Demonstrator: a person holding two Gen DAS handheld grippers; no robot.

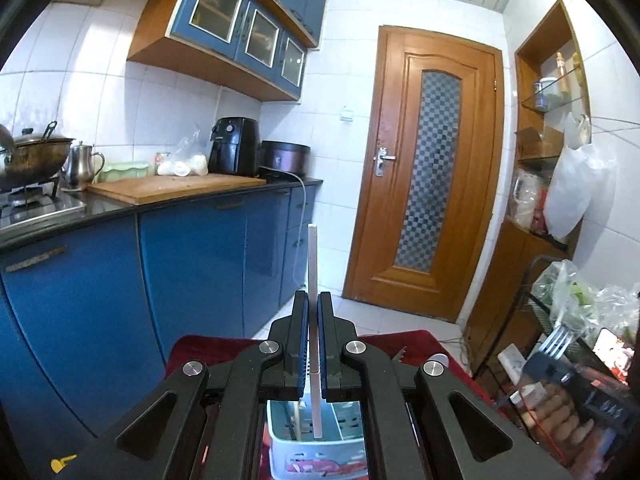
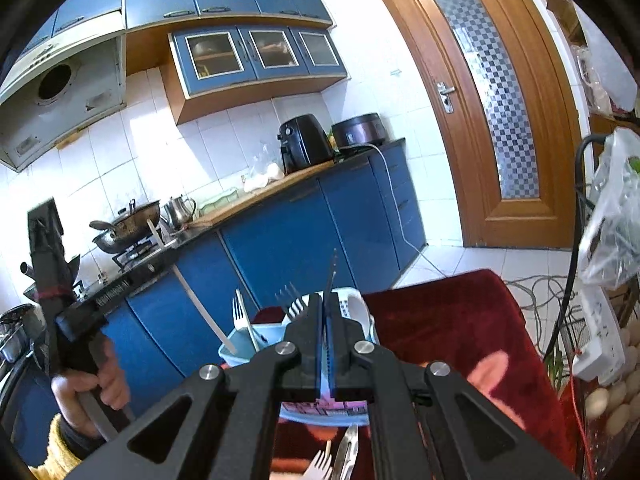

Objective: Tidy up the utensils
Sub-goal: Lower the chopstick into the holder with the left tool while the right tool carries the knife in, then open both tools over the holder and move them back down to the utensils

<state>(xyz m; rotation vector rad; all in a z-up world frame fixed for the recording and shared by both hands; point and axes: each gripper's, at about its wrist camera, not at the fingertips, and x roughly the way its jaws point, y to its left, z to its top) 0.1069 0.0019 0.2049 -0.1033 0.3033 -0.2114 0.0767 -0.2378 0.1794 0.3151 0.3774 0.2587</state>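
Note:
My left gripper (image 1: 313, 300) is shut on a flat white utensil handle (image 1: 313, 264) that stands upright, its lower end reaching into a light blue slotted utensil basket (image 1: 280, 436) below. My right gripper (image 2: 325, 300) is shut on a metal fork (image 2: 331, 276), seen edge-on; its tines show in the left wrist view (image 1: 556, 338). The basket (image 2: 236, 350) sits on a red cloth (image 2: 452, 332) and holds a white plastic fork (image 2: 239, 312), a long white handle (image 2: 204, 312) and other forks (image 2: 294, 300). More utensils (image 2: 340, 460) lie on the cloth below the right gripper.
A blue kitchen counter (image 1: 192, 196) with a cutting board, air fryer (image 1: 234, 146), wok and kettle runs on the left. A wooden door (image 1: 428, 176) is ahead. A wire rack with plastic bags (image 1: 576, 300) and a power strip (image 2: 600, 332) stand at the right.

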